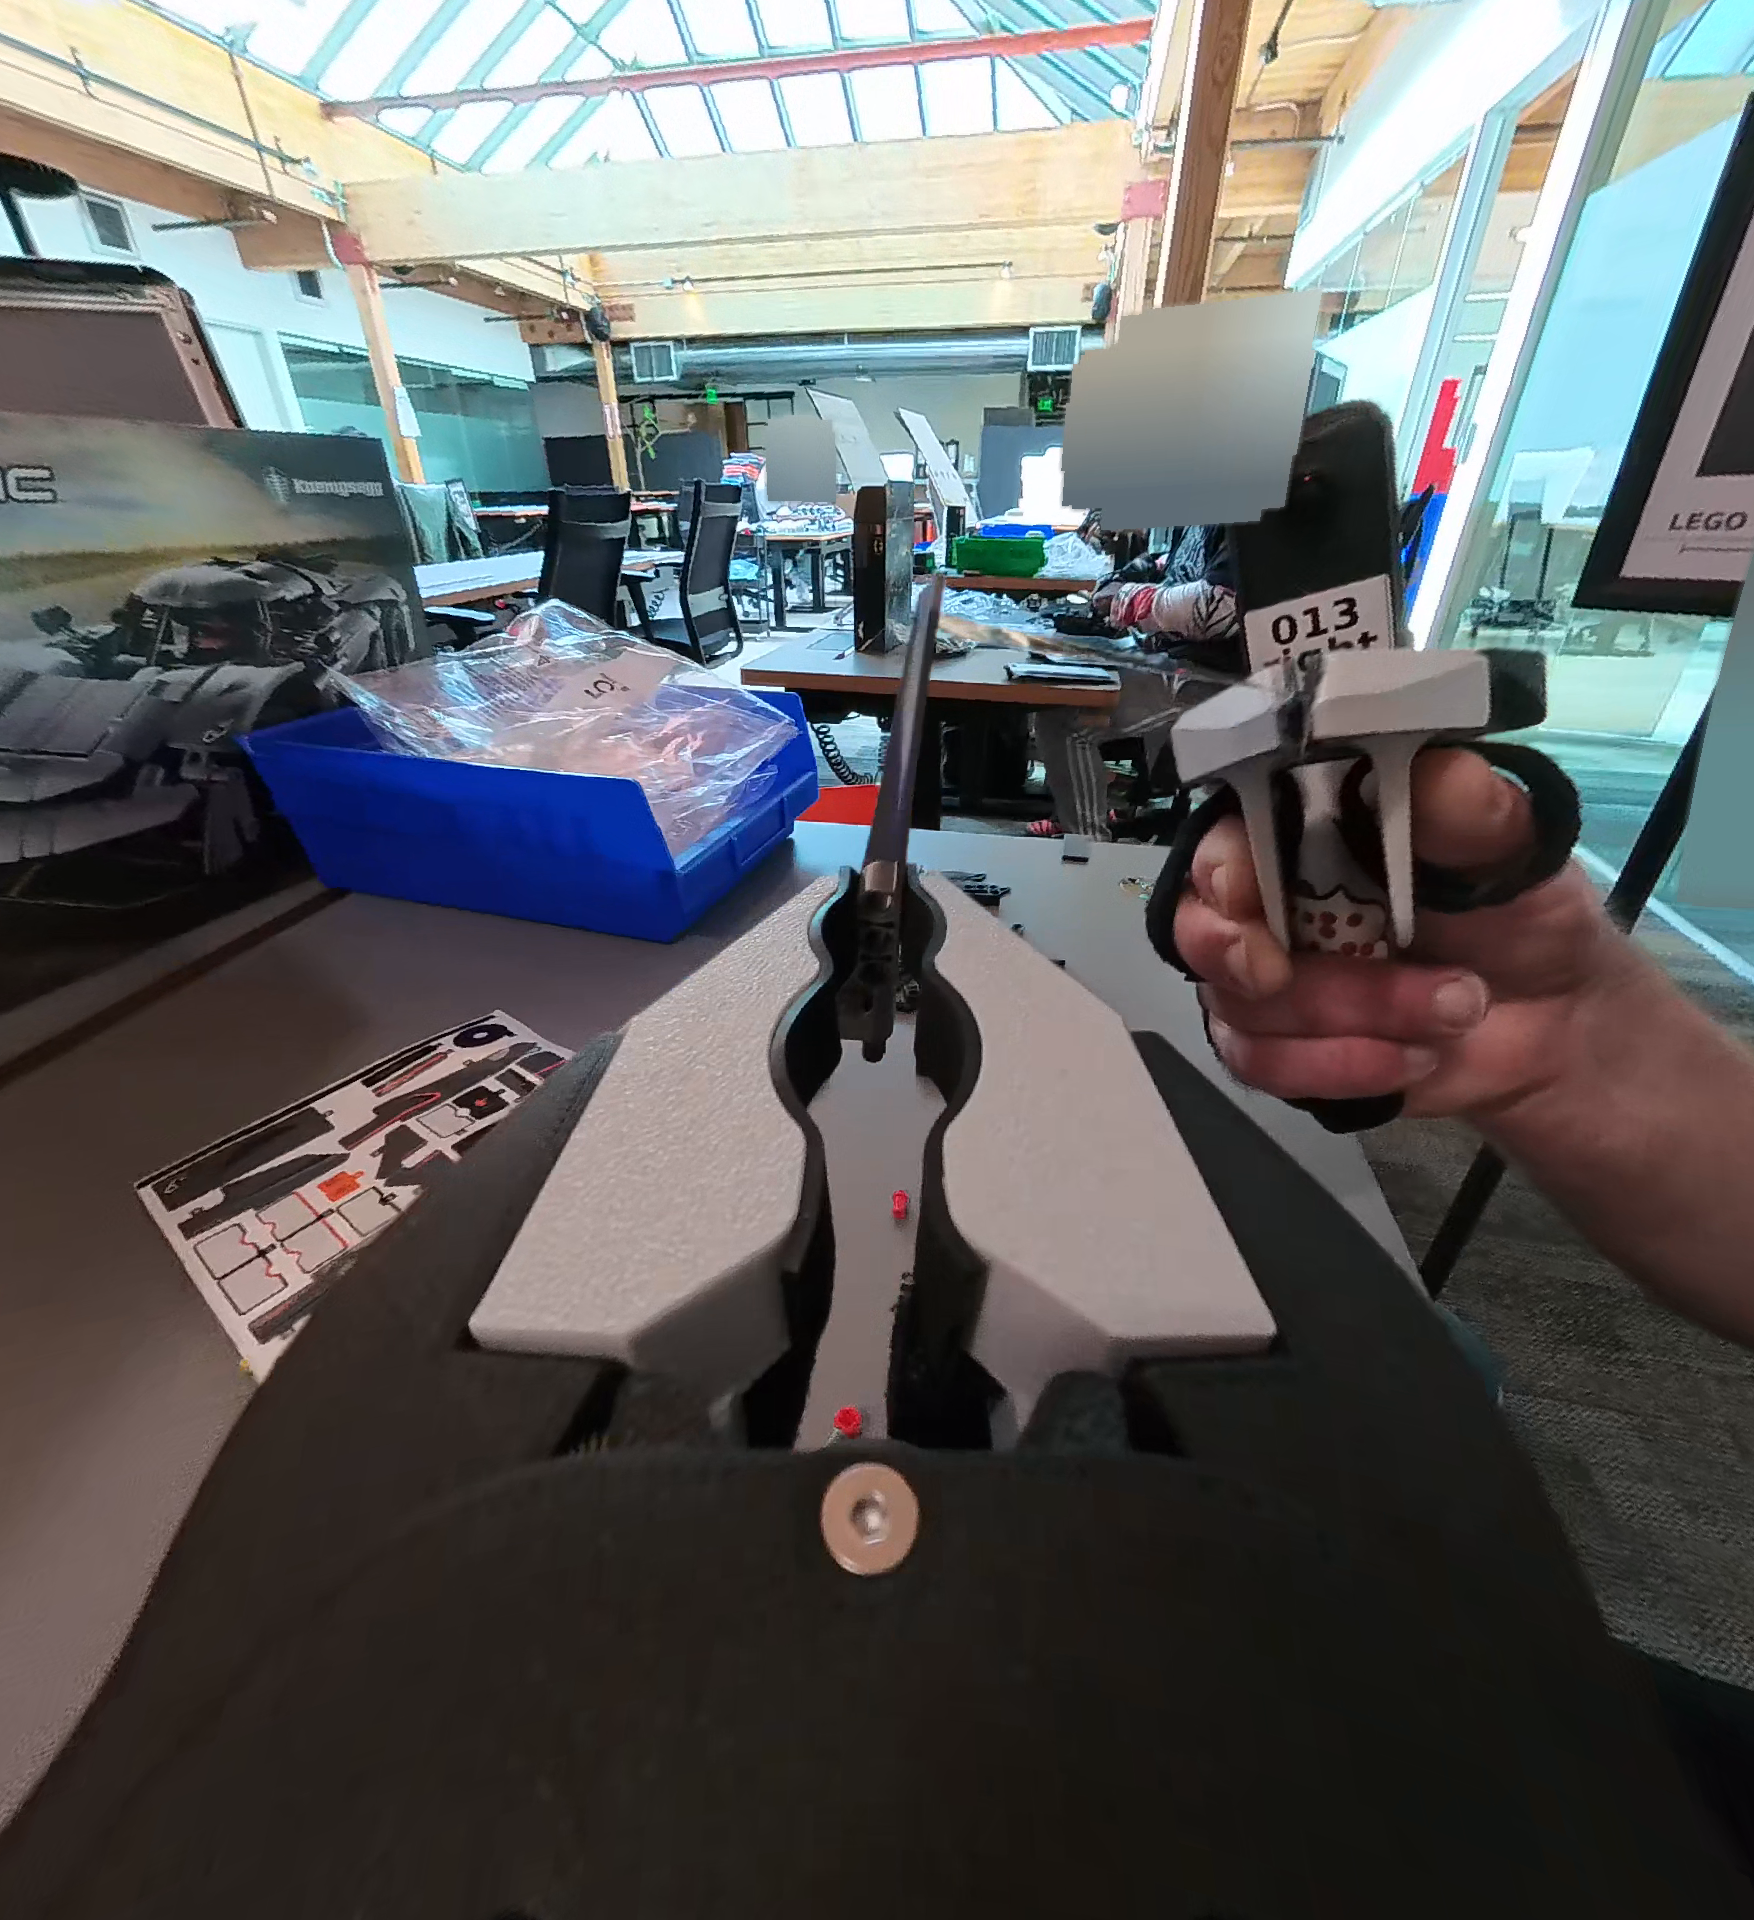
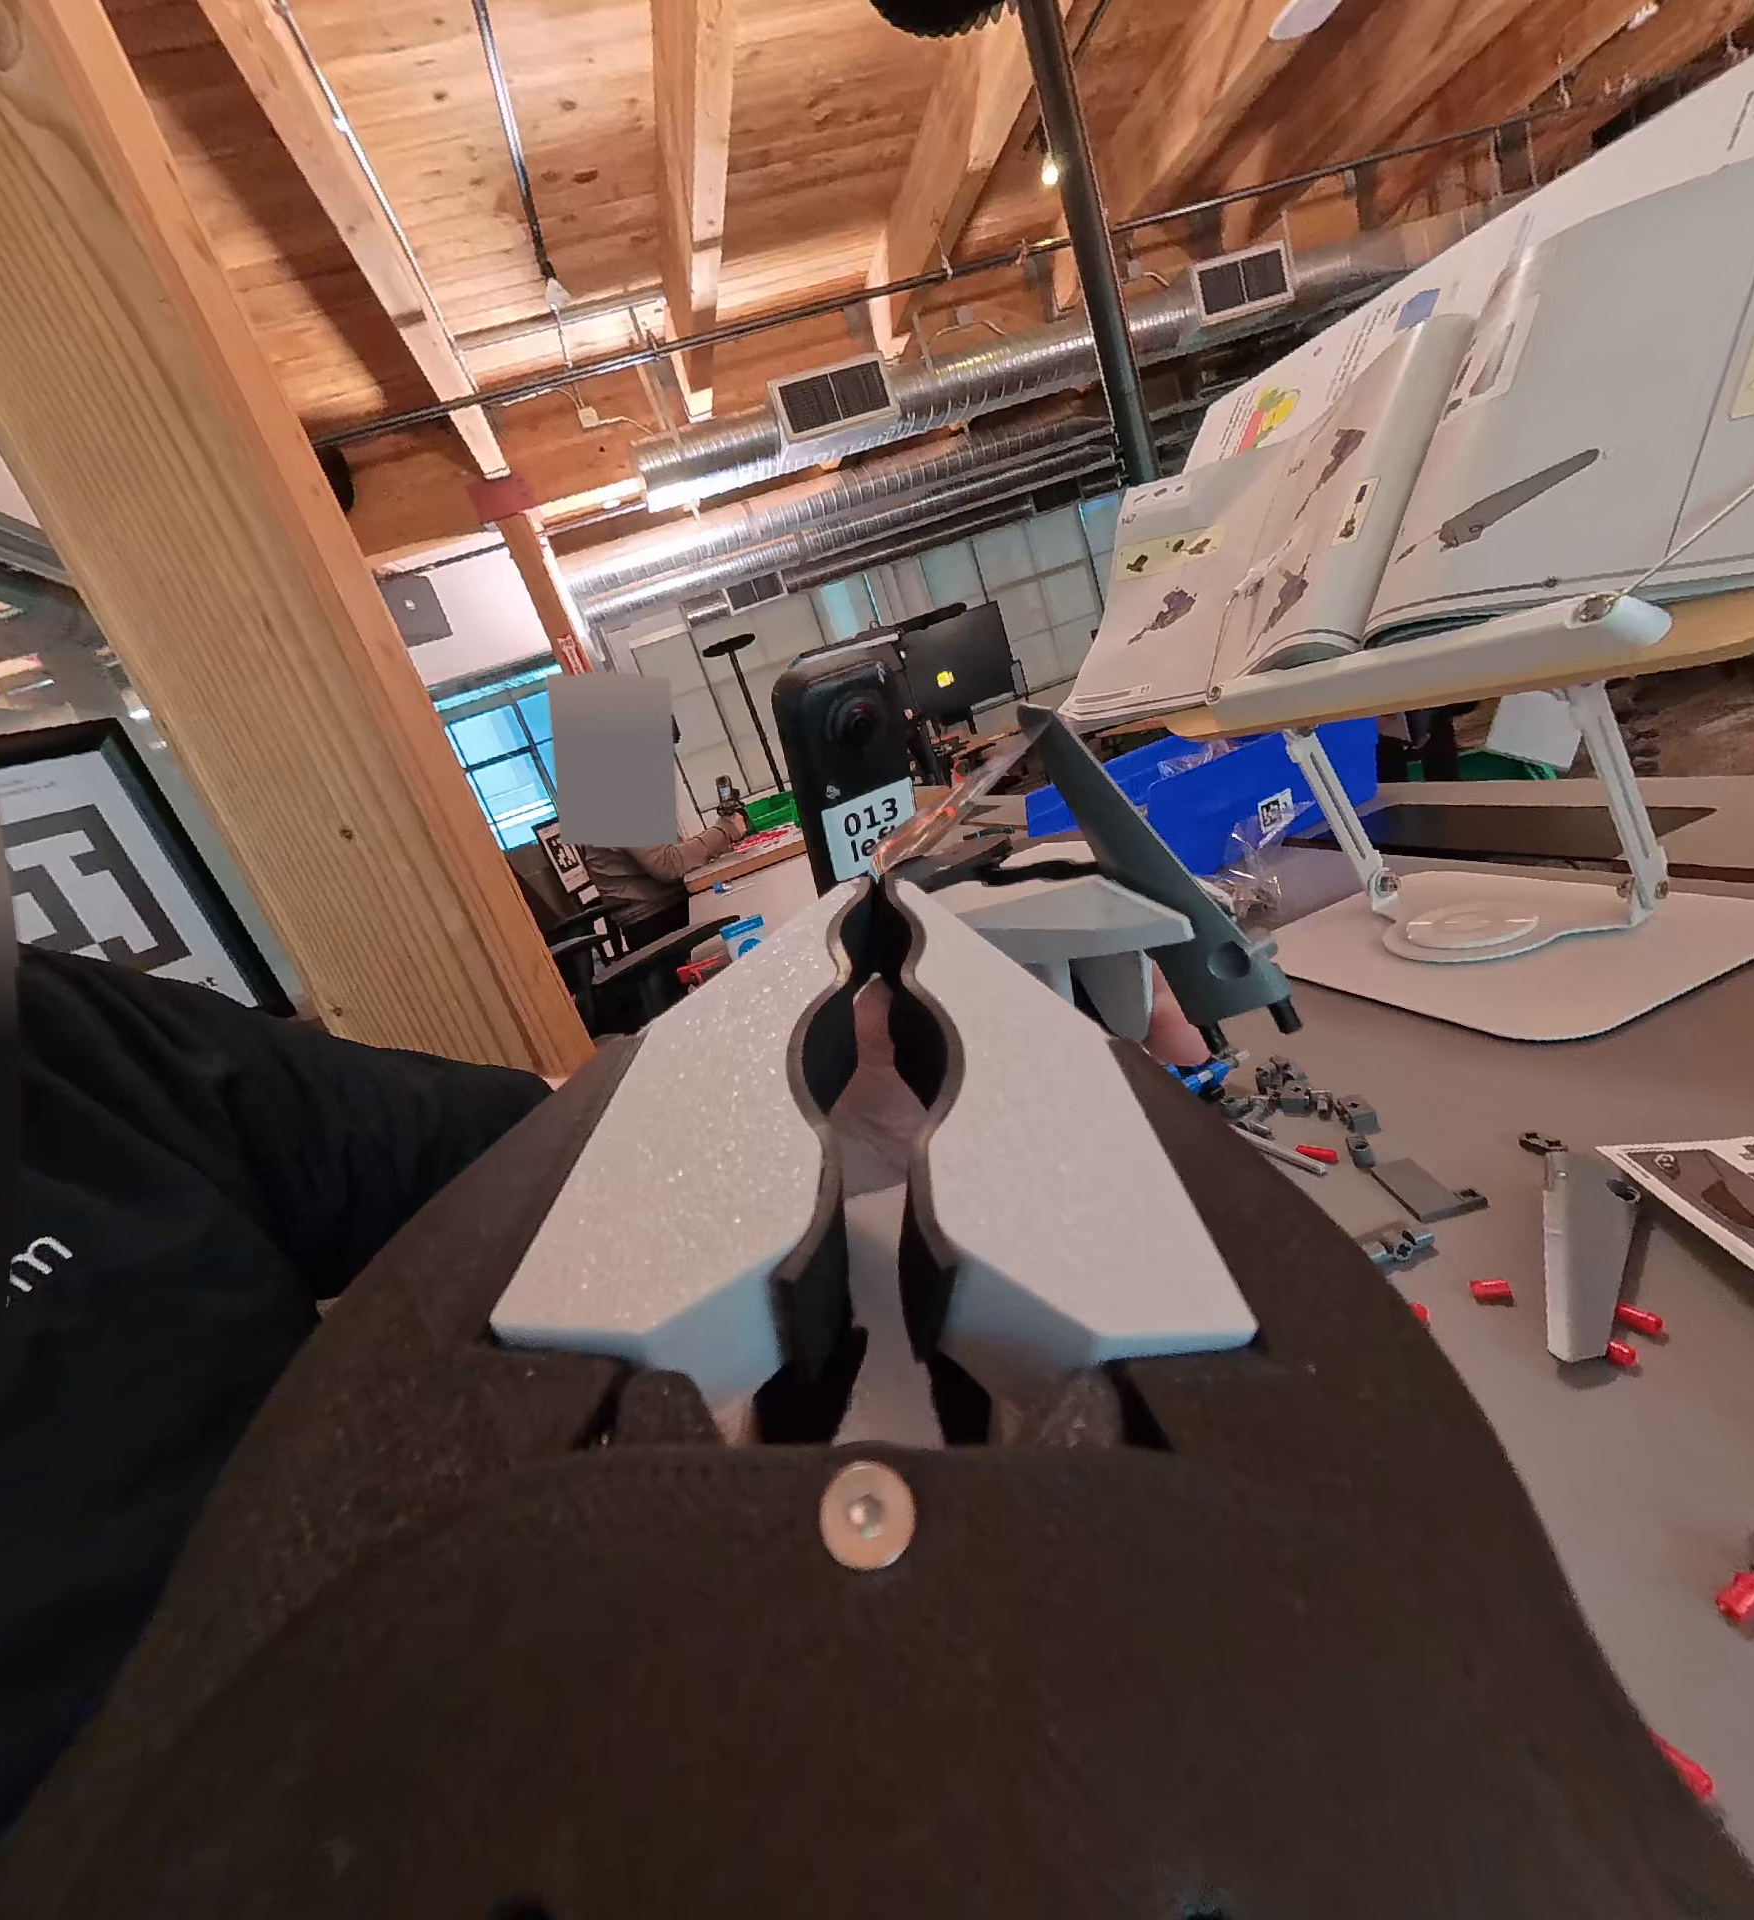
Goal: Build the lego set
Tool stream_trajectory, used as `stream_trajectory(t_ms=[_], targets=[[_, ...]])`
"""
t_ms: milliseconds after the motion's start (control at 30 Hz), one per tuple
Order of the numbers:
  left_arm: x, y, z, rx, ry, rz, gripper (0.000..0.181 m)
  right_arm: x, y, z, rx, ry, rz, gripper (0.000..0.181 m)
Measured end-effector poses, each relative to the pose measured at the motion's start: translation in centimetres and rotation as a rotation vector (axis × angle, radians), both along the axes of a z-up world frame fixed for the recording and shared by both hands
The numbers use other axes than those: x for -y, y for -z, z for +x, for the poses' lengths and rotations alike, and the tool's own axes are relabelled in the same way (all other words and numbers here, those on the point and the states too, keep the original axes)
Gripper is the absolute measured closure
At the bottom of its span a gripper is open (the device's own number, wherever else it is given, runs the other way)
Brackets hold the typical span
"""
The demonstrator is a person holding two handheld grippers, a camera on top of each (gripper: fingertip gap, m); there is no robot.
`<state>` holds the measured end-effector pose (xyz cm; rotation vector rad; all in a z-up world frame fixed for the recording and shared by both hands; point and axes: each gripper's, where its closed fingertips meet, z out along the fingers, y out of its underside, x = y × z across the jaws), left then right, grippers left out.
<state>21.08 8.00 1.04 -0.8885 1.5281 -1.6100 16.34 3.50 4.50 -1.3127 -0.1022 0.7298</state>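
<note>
Two grippers raised above the table (image 2: 1538, 1091): left gripper (image 1: 878, 904) clamps a dark panel piece (image 1: 904, 727) (tilted upward); right gripper (image 2: 878, 894) pinches a thin clear strip (image 2: 940, 821).

Daylight poured through a glazed skylight (image 1: 644, 94) above pale timber beams (image 1: 727, 213). A thick wooden post (image 2: 229, 582) stood near glass partitions (image 1: 1579, 499); silver ducts (image 2: 956, 457) crossed the plank ceiling, over desks and black office chairs (image 1: 587, 556).

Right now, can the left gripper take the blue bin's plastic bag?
Probably not: the left gripper is shut on a long dark panel, so the plastic bag must wait.
</note>
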Motion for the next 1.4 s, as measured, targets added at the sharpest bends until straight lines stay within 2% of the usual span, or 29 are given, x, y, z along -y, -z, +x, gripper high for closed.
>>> stream_trajectory(t_ms=[567,967,1100,1300,1400], targets=[[0.6,-0.5,-0.4,-0.050,0.093,-0.154,0.177,-1.8,2.2,1.6,-0.074,0.019,-0.022,0.181],[0.6,-0.8,-0.5,-0.070,0.125,-0.228,0.177,-2.7,2.3,1.9,-0.120,-0.005,-0.007,0.181],[0.1,0.1,0.2,-0.126,0.108,-0.249,0.177,-3.0,2.7,2.4,-0.134,0.008,-0.020,0.181],[-0.8,3.8,1.8,-0.316,0.097,-0.321,0.177,-3.7,4.5,4.2,-0.180,0.055,-0.085,0.181],[-1.4,4.5,2.2,-0.342,0.096,-0.377,0.174,-4.1,5.5,5.1,-0.207,0.073,-0.112,0.181]])
